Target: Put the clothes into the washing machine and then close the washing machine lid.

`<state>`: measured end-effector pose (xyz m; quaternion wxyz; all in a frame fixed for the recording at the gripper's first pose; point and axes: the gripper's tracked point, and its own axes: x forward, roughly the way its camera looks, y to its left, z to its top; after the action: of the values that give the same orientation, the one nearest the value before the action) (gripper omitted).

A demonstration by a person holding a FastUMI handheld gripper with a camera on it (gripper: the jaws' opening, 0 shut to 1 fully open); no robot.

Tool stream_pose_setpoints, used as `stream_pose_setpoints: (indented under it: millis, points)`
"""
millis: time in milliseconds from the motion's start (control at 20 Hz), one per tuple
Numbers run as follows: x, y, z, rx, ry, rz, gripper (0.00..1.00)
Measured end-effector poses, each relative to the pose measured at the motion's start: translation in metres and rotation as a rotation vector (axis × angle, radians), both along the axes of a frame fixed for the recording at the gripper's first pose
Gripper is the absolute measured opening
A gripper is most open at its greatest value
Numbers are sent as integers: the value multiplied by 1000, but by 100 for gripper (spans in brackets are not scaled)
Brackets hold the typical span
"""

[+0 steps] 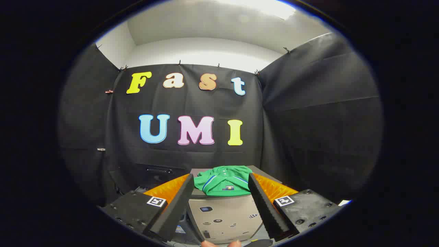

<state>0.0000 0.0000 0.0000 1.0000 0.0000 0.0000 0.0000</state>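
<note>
We hold the gripper point(219, 187) up and level, its two fingers spread wide apart with nothing between them, looking straight at the washing machine point(223, 216). The machine is a small pale box with a few stickers on its front face, and it stands just ahead of the fingers and a little below them. On top of the washing machine lies the green shirt point(224, 181), folded into a flat bundle with its collar toward the far wall and a small badge near the front hem; it rests on the dark lid, which appears to be down, though we cannot tell for certain. We judge the task to be at its start: the shirt is not yet taken up and the machine is not yet opened. The shirt will handle as a light, soft thing that gives and droops when lifted, so a pinch on one thin edge may let the folds fall open. We would rather take hold through the thick of the fold near the front hem, closing both fingers on several layers at once.
</note>
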Motion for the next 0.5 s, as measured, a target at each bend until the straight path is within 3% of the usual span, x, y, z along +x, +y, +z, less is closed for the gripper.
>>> stream_pose_setpoints:
  millis: [500]
  points:
    - [-1,1,-1,-6,12,9,99]
